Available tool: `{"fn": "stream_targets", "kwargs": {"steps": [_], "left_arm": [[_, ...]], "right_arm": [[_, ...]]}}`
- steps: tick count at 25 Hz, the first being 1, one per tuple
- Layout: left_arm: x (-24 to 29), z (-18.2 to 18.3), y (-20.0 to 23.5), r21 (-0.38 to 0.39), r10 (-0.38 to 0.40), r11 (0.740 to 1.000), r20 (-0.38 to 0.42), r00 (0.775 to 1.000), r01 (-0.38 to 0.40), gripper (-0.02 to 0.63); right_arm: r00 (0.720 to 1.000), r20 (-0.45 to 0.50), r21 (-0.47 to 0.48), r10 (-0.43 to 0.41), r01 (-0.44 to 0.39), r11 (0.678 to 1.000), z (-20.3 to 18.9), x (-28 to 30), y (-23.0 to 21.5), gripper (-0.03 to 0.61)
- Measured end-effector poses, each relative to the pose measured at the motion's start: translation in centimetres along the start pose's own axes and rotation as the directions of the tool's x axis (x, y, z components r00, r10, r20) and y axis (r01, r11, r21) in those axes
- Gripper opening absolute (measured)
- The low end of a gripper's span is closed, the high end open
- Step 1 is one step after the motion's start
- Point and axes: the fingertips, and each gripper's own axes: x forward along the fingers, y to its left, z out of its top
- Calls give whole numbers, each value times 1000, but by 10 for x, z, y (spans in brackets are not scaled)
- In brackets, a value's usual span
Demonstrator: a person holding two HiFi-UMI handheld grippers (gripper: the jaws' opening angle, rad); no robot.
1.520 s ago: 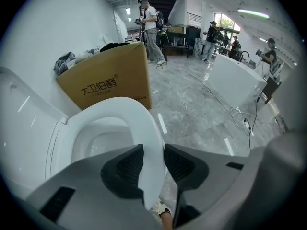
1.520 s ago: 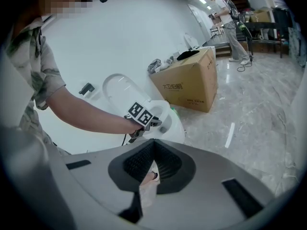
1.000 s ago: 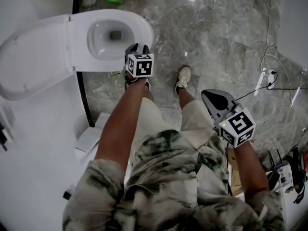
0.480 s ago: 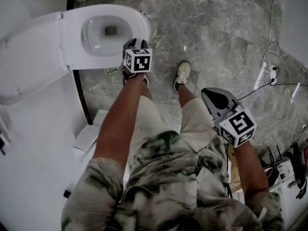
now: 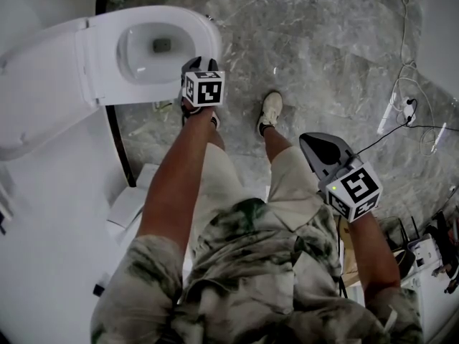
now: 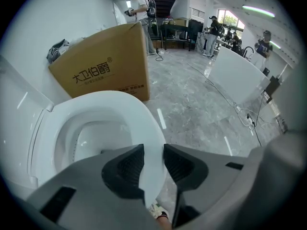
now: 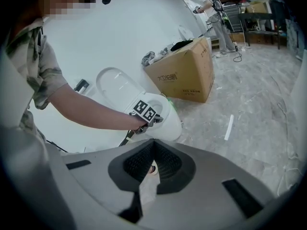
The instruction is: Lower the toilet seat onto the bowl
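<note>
Left tool: jaws apart and closing. The gap between the pads is in line with the front rim of the seat, and neither pad presses on it.
Right tool: jaws closed, pad tips meeting, nothing between them. It is held low at the person's right side, well apart from the toilet.
Toilet seat: directly ahead of and below the left tool. It appears to lie flat on the bowl; contact between seat and left tool cannot be confirmed.
Lid: raised, beyond the seat on the far side from the left tool.
Cardboard box: on the floor past the toilet, ahead of the left tool and tilted against the wall.
Floor: grey marble, to the right of the left tool.
Shoe: on the floor between the two tools.
Cables: on the floor to the right of the right tool.
</note>
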Motion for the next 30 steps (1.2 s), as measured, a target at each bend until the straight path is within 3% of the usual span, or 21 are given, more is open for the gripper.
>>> {"fn": "stream_targets", "kwargs": {"steps": [9, 15, 22, 30], "left_arm": [[7, -2, -1, -13, 8, 1000, -3, 1000, -8, 143], [-2, -2, 1, -64, 0, 998, -10, 1000, 0, 126], [-36, -6, -35, -105, -78, 991, -5, 997, 78, 126], [-140, -2, -86, -171, -185, 963, 148, 971, 209, 90]], "right_arm": [[1000, 1, -4, -3, 3, 1000, -6, -2, -6, 21], [1000, 7, -14, 3, -3, 1000, -7, -8, -5, 21], [999, 29, -56, 25, -23, 998, 5, -22, 5, 21], [998, 21, -167, 67, -63, 984, 11, -52, 34, 21]]}}
